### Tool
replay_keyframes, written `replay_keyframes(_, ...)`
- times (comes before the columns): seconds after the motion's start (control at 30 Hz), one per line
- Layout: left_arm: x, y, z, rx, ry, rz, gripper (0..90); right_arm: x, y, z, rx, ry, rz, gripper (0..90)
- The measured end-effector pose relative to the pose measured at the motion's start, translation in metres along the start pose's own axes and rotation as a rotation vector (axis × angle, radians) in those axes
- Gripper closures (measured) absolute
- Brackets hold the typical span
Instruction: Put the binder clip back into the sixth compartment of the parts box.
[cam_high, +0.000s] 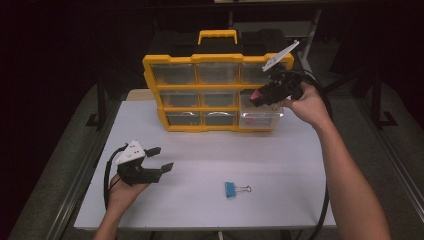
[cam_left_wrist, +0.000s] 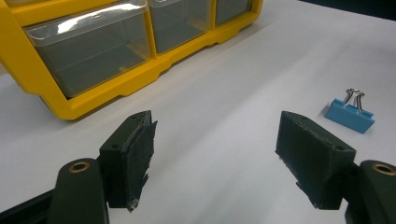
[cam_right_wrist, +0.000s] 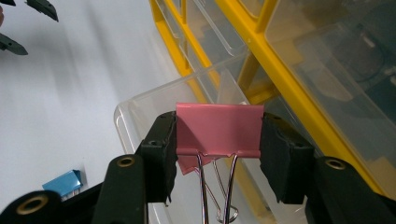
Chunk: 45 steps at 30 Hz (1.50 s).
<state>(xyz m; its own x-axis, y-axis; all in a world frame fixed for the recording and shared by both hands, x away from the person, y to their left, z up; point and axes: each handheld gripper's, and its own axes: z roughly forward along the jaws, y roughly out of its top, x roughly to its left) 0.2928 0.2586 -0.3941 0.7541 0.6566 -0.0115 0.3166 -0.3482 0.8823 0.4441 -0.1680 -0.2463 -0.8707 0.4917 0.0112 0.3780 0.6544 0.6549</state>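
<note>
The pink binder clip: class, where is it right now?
The pink binder clip is clamped in the right gripper, held above the pulled-out clear drawer at the yellow organizer's lower right corner in the high view.

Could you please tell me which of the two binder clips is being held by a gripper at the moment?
The pink binder clip: the right gripper clamps it above the pulled-out clear drawer. The blue binder clip lies untouched on the table.

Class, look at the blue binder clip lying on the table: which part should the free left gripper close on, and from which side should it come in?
Probably from above, with the left gripper, now open, closing across the two short ends of the blue binder clip's body. The clip lies flat on the white table with its wire handles folded to one side; the body gives flat, parallel faces.
</note>
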Motion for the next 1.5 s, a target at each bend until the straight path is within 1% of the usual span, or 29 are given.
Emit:
replay_keyframes(0.03, 0.000, 0.000, 0.000, -0.001, 0.001, 0.002, 27.8, 0.000, 0.000, 0.001, 0.001, 0.002, 0.005, 47.9)
replay_keyframes(0.13, 0.000, 0.000, -0.001, 0.004, 0.002, 0.001, 27.8, -0.001, -0.002, 0.002, 0.004, -0.002, -0.004, 46.8)
replay_keyframes(0.2, 0.000, 0.000, -0.001, 0.002, 0.001, 0.002, 27.8, -0.001, -0.002, 0.000, -0.005, 0.002, 0.012, 46.6)
replay_keyframes(0.33, 0.000, 0.000, 0.000, -0.002, 0.001, 0.000, 27.8, 0.000, -0.003, -0.003, -0.017, 0.007, 0.007, 46.7)
replay_keyframes(0.43, 0.000, 0.000, -0.001, 0.006, 0.003, 0.000, 27.8, 0.003, -0.003, -0.006, -0.021, 0.014, 0.011, 46.5)
replay_keyframes(0.6, 0.000, 0.000, -0.001, 0.004, 0.001, -0.001, 27.8, 0.008, -0.006, -0.012, -0.040, 0.027, -0.003, 46.0)
replay_keyframes(0.67, 0.000, 0.000, 0.000, -0.002, 0.002, 0.002, 27.8, 0.010, -0.007, -0.015, -0.058, 0.036, -0.015, 45.8)
replay_keyframes(0.73, 0.000, 0.000, 0.000, -0.002, 0.002, 0.001, 27.8, 0.014, -0.007, -0.018, -0.066, 0.044, -0.014, 45.8)
replay_keyframes(0.97, 0.000, 0.000, 0.000, 0.002, 0.002, 0.003, 27.8, 0.030, -0.008, -0.022, -0.083, 0.066, -0.056, 45.4)
replay_keyframes(1.07, 0.000, 0.000, 0.001, -0.006, 0.002, -0.001, 27.8, 0.036, -0.009, -0.024, -0.092, 0.080, -0.073, 45.3)
replay_keyframes(1.1, 0.000, 0.000, 0.000, -0.007, 0.002, 0.001, 27.8, 0.039, -0.010, -0.024, -0.093, 0.090, -0.071, 45.2)
replay_keyframes(1.17, 0.000, 0.000, -0.001, 0.003, 0.005, 0.004, 27.8, 0.044, -0.013, -0.023, -0.095, 0.099, -0.081, 44.9)
replay_keyframes(1.27, 0.001, 0.000, -0.001, 0.003, 0.004, 0.008, 27.8, 0.050, -0.017, -0.019, -0.089, 0.109, -0.090, 44.2)
replay_keyframes(1.4, 0.000, 0.000, 0.000, 0.002, 0.003, 0.002, 27.8, 0.060, -0.024, -0.014, -0.084, 0.122, -0.106, 43.7)
replay_keyframes(1.5, -0.001, 0.000, 0.000, -0.009, 0.002, -0.005, 27.8, 0.067, -0.030, -0.008, -0.075, 0.125, -0.124, 43.1)
